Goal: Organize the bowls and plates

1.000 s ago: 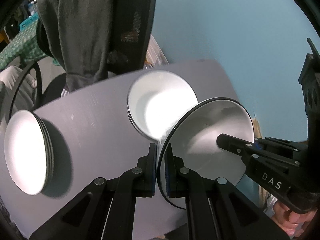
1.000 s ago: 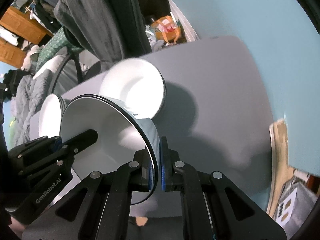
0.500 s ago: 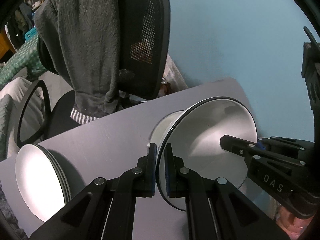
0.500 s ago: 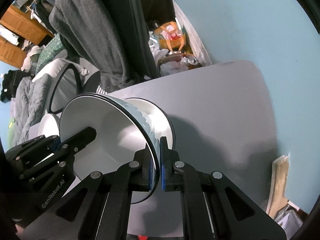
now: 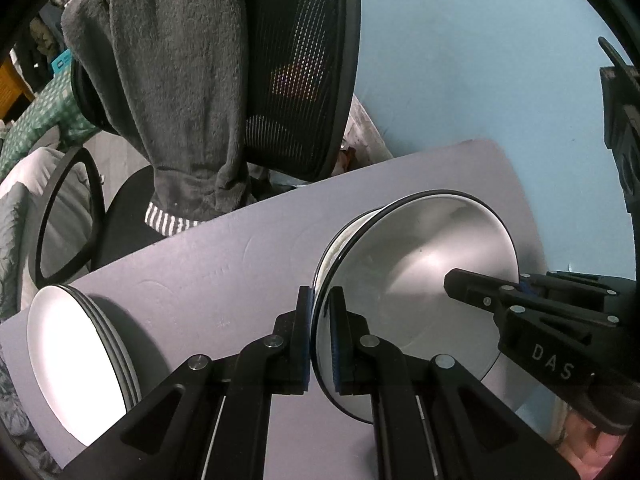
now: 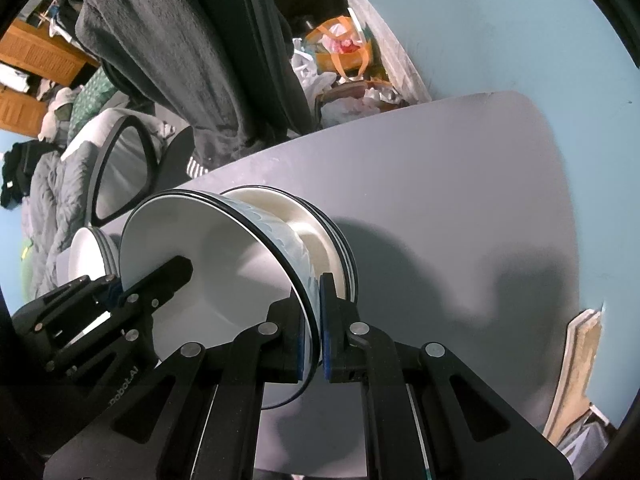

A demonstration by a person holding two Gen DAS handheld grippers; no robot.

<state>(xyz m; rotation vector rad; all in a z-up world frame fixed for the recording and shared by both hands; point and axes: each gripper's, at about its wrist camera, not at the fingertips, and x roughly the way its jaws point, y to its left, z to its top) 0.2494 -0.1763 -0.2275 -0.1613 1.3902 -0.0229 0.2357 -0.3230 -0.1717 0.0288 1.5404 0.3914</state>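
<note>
A white bowl with a black rim [image 5: 420, 292] [image 6: 224, 276] is held by both grippers. My left gripper [image 5: 320, 340] is shut on its left rim, and my right gripper [image 6: 316, 328] is shut on its right rim. The right gripper's fingers [image 5: 488, 296] show at the far rim in the left wrist view; the left gripper's fingers [image 6: 160, 284] show likewise in the right wrist view. The held bowl sits low over a stack of matching bowls [image 6: 332, 240] on the grey table [image 5: 224, 280]; contact cannot be told. A stack of white plates [image 5: 80, 364] [image 6: 90, 252] lies at the table's left.
An office chair [image 5: 296, 80] draped with a dark grey garment [image 5: 168, 72] stands behind the table's far edge. A light blue wall [image 6: 500, 28] runs along the right. Bags and clutter [image 6: 344, 52] lie on the floor beyond. Bare tabletop [image 6: 460, 200] spreads right of the bowls.
Both grippers have carried the bowl down and forward over the stack of bowls, which it now largely covers. The chair and garment loom larger.
</note>
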